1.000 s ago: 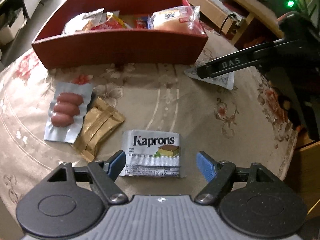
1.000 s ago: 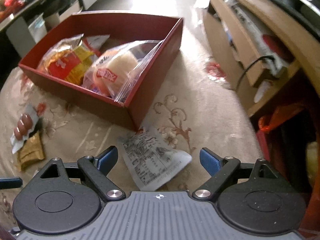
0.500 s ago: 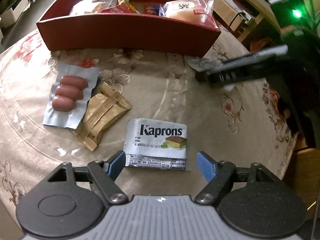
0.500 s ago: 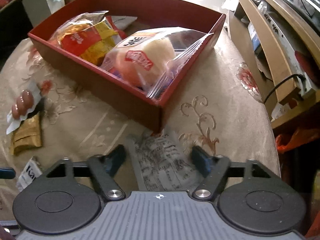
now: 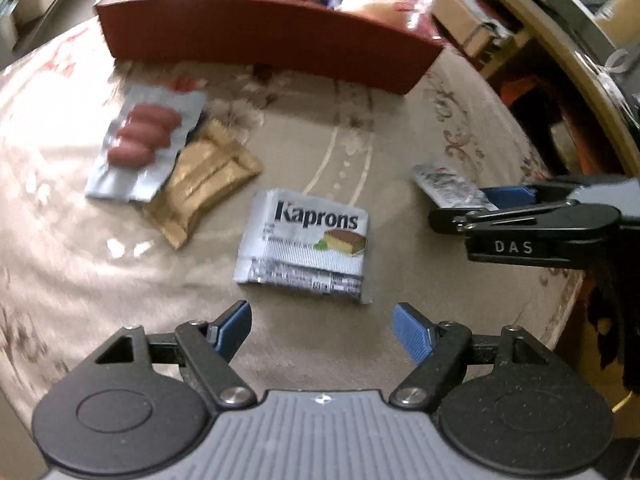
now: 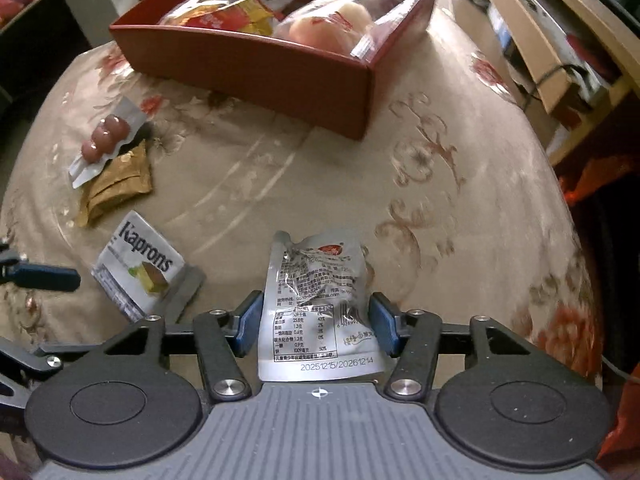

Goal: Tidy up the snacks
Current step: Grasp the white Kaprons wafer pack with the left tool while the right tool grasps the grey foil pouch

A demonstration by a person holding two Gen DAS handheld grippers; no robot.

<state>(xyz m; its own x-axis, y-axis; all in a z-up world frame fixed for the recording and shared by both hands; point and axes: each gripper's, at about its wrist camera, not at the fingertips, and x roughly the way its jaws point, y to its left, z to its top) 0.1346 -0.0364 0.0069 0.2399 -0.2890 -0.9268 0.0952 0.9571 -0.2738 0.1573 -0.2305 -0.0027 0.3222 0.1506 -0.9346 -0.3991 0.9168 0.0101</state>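
Downward — right tool (image 6: 312, 322) around silver pouch (image 6: 316, 300)

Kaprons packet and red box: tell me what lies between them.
Bare patterned tablecloth only; the left wrist view shows nothing between the silver Kaprons wafer packet and the red rectangular box.

Beige floral tablecloth (image 6: 460, 208) over the desk. Wooden shelving (image 6: 560, 52) at right, with boxes and a black cable (image 6: 544, 76). Bare floor (image 5: 52, 12) beyond, upper left, blurred.
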